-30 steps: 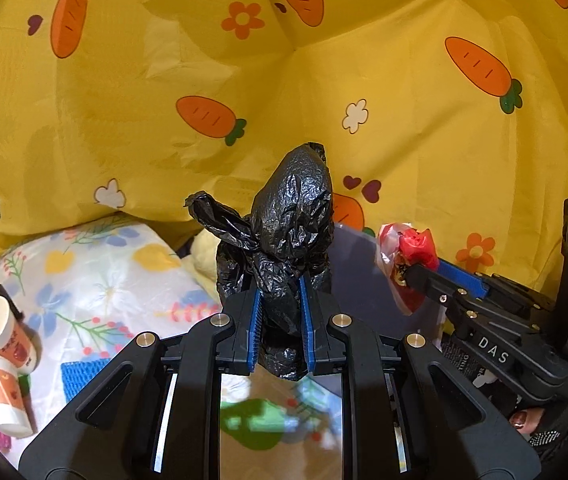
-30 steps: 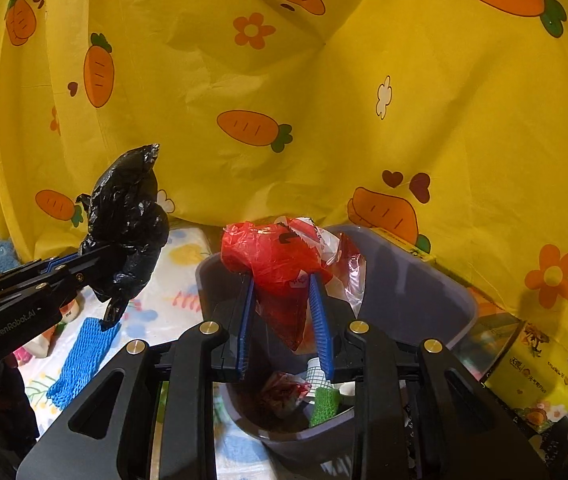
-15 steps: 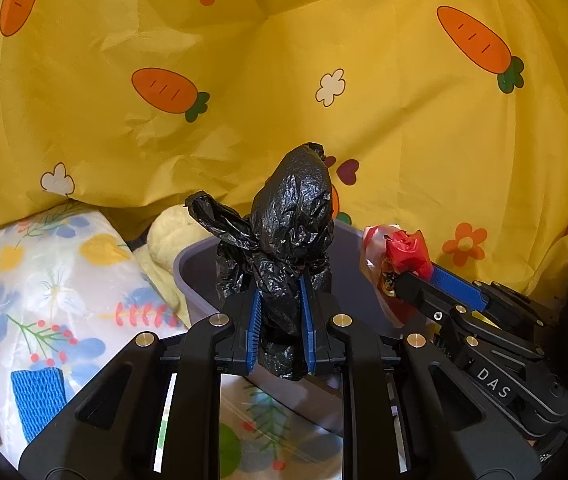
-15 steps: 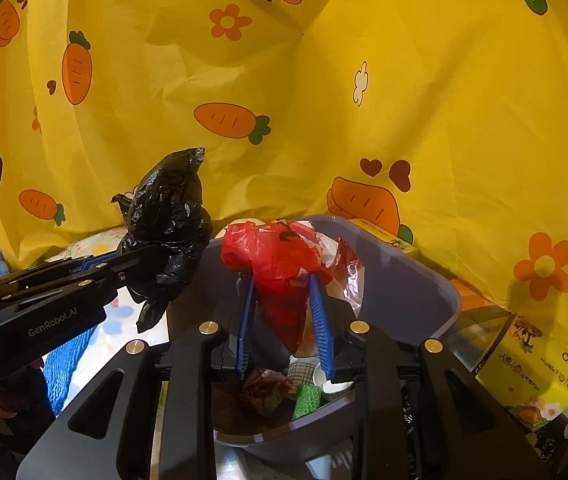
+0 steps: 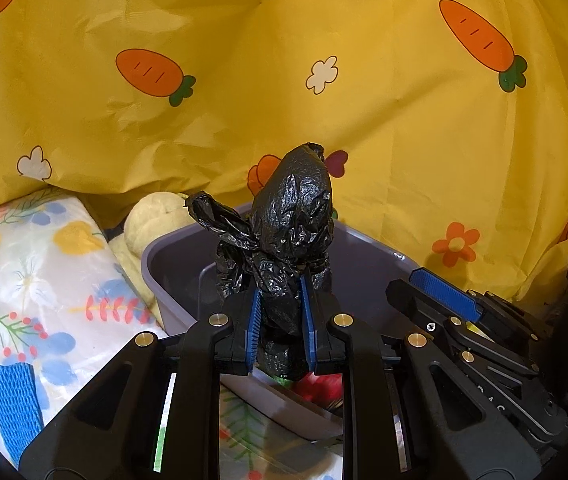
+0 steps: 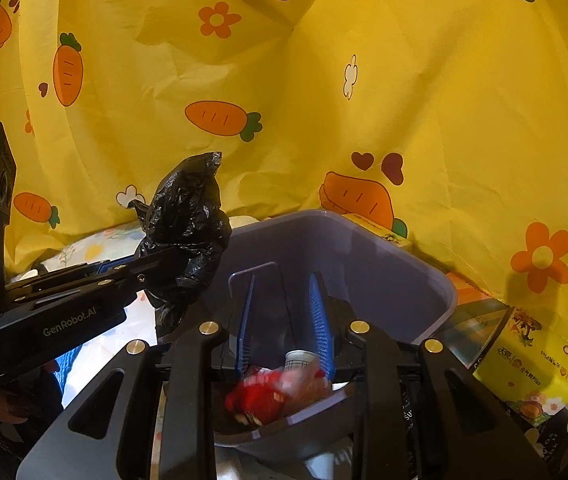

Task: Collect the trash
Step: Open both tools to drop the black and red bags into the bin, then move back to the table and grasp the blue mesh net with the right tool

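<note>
Bin (image 6: 423, 280) below both grippers, left jaws clamping black bag (image 5: 291, 232), right jaws spread, holding nothing.

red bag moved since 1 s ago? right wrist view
Yes. The red bag has left the right tongs, now open, and dropped into the grey bin, low against its near wall.

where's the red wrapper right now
In the right wrist view the red wrapper lies blurred inside the grey bin, just below the open right hand-held gripper.
</note>
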A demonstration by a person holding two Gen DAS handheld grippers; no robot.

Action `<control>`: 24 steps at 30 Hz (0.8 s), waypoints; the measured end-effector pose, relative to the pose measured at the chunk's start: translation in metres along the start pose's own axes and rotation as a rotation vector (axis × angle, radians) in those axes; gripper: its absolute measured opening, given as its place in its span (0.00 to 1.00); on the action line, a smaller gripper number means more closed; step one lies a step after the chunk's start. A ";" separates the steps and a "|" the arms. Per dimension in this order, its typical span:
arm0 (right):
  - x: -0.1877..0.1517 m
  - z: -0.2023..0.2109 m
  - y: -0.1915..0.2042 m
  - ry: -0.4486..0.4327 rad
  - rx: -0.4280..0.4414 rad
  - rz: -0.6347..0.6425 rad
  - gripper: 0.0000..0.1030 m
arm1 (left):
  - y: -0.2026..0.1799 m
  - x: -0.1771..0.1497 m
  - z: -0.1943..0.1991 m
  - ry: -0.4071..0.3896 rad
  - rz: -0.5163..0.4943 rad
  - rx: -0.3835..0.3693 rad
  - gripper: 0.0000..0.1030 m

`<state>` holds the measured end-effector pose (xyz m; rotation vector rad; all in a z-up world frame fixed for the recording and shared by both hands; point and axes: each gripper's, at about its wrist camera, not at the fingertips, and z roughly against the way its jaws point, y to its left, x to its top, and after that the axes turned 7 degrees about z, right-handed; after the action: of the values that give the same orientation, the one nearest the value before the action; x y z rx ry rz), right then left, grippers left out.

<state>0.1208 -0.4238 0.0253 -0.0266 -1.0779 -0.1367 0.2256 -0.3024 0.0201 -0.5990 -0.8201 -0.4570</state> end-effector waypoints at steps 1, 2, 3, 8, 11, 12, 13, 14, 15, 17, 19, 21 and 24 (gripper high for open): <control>0.000 0.000 -0.001 0.001 -0.002 -0.002 0.27 | 0.001 0.000 -0.001 0.001 0.006 -0.008 0.17; -0.001 0.000 -0.001 0.001 -0.003 -0.004 0.27 | 0.001 -0.001 -0.002 0.001 0.010 -0.009 0.20; -0.001 0.000 -0.002 -0.001 -0.008 -0.007 0.27 | 0.001 -0.001 -0.002 0.001 0.012 -0.012 0.22; -0.003 0.001 -0.003 -0.004 -0.022 -0.015 0.28 | 0.007 0.001 0.010 -0.061 0.046 -0.022 0.69; -0.004 0.003 -0.002 -0.008 -0.032 -0.012 0.37 | 0.010 0.001 0.020 -0.096 0.047 0.015 0.81; -0.004 0.003 -0.001 -0.010 -0.033 -0.013 0.38 | 0.011 0.000 0.024 -0.109 0.049 0.028 0.81; -0.004 0.004 0.000 -0.011 -0.034 -0.013 0.41 | 0.013 -0.001 0.028 -0.117 0.051 0.044 0.83; -0.004 0.004 0.001 -0.014 -0.037 -0.013 0.46 | 0.015 -0.002 0.032 -0.127 0.053 0.058 0.86; -0.004 0.006 0.002 -0.020 -0.041 -0.014 0.50 | 0.018 -0.004 0.037 -0.140 0.058 0.078 0.88; -0.005 0.009 0.003 -0.034 -0.046 -0.015 0.67 | 0.024 -0.009 0.047 -0.162 0.066 0.115 0.93; -0.006 0.011 0.005 -0.041 -0.048 -0.015 0.75 | 0.030 -0.014 0.056 -0.174 0.070 0.163 0.93; -0.007 0.013 0.007 -0.042 -0.051 -0.017 0.79 | 0.037 -0.019 0.065 -0.181 0.076 0.207 0.93; -0.007 0.016 0.010 -0.040 -0.052 -0.026 0.84 | 0.046 -0.026 0.081 -0.194 0.097 0.256 0.93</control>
<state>0.1045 -0.4114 0.0273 -0.0625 -1.1147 -0.1879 0.1939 -0.2115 0.0289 -0.4463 -1.0117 -0.2023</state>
